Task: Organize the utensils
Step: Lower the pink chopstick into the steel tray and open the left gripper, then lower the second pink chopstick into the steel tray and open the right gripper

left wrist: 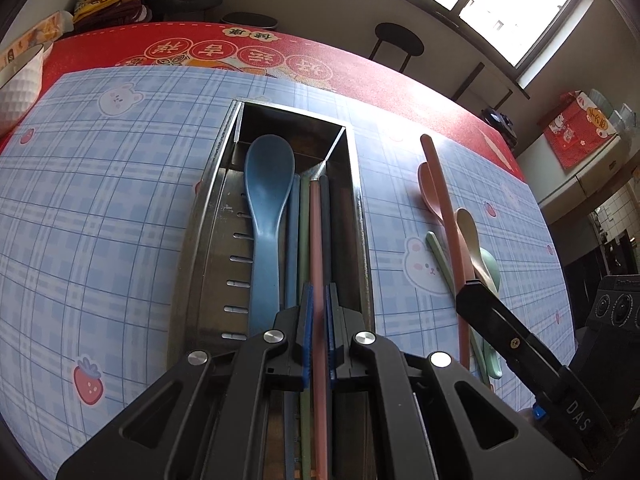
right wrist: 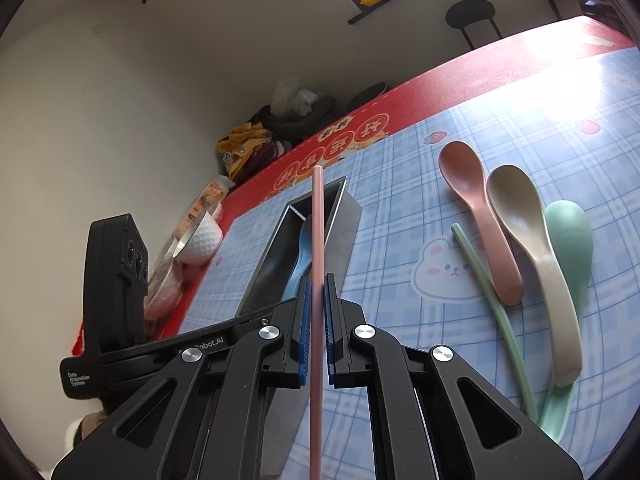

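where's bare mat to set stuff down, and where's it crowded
Free: the checked mat left of the metal tray, out to the white cup; also the strip between tray and pink spoon. Crowded: the tray's inside, and the mat right of it, where pink, beige and green spoons and a green chopstick overlap.

red table (left wrist: 328, 50) under blue plaid mat (left wrist: 100, 200); steel tray (left wrist: 208, 216), spoons atop

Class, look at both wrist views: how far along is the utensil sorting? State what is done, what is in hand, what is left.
Done: the blue spoon and several chopsticks lie in the metal tray. In hand: each gripper, left and right, is shut on a pink chopstick; the left's is over the tray. Left: pink spoon, beige spoon, green spoon and green chopstick on the mat.
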The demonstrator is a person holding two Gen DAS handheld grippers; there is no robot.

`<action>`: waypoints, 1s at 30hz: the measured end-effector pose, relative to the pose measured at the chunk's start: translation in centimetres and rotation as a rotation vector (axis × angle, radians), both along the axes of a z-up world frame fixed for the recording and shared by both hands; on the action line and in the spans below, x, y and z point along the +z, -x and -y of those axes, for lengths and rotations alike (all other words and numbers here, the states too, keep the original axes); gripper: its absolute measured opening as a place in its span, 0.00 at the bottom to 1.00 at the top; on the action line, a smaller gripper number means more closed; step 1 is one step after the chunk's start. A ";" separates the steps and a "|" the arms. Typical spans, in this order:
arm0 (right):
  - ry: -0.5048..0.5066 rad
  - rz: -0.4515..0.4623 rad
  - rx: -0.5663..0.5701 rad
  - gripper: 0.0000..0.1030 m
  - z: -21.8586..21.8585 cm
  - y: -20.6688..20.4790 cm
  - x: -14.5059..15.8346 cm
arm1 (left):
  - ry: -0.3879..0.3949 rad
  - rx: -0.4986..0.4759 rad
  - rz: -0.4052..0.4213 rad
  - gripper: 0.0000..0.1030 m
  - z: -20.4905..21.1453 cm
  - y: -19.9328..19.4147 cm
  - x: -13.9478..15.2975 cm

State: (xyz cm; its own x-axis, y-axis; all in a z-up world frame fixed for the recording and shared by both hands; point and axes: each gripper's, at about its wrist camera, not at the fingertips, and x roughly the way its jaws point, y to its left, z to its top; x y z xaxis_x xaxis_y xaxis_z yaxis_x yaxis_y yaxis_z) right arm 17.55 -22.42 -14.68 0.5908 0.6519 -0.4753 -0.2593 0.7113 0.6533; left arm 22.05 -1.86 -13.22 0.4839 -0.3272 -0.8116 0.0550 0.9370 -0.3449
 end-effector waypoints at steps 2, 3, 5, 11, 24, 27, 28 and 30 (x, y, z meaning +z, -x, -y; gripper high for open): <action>-0.002 -0.005 0.002 0.06 0.0 0.0 -0.1 | -0.006 -0.005 0.023 0.06 -0.1 0.4 0.6; -0.003 -0.008 0.004 0.06 -0.1 -0.1 -0.1 | -0.011 -0.007 0.035 0.07 -0.2 0.7 0.9; -0.008 -0.017 0.007 0.06 -0.2 -0.3 -0.3 | -0.025 -0.011 0.063 0.07 -0.4 1.3 1.6; -0.032 -0.044 0.008 0.06 -0.2 -0.6 -0.8 | -0.125 -0.020 0.199 0.14 -1.8 4.0 3.0; -0.059 -0.106 -0.041 0.06 -1.0 -0.5 -1.4 | -0.307 0.043 0.419 0.51 -8.1 9.6 1.4; -0.053 -0.117 -0.067 0.06 -1.5 -0.1 -1.0 | -0.289 0.048 0.451 0.61 -9.1 10.1 1.6; -0.054 -0.119 -0.075 0.06 -1.7 0.0 -0.7 | -0.283 0.046 0.465 0.64 -9.3 10.3 1.7; -0.055 -0.115 -0.095 0.06 -2.0 0.3 0.0 | -0.282 0.054 0.497 0.80 -9.5 10.6 2.1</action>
State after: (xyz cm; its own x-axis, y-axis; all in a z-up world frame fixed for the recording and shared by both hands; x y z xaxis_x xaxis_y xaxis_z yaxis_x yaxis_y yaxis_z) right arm 17.28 -20.42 -14.70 0.5946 0.6227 -0.5087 -0.1142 0.6916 0.7132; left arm 11.43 7.67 -11.08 0.8395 -0.0954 -0.5350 0.0963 0.9950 -0.0263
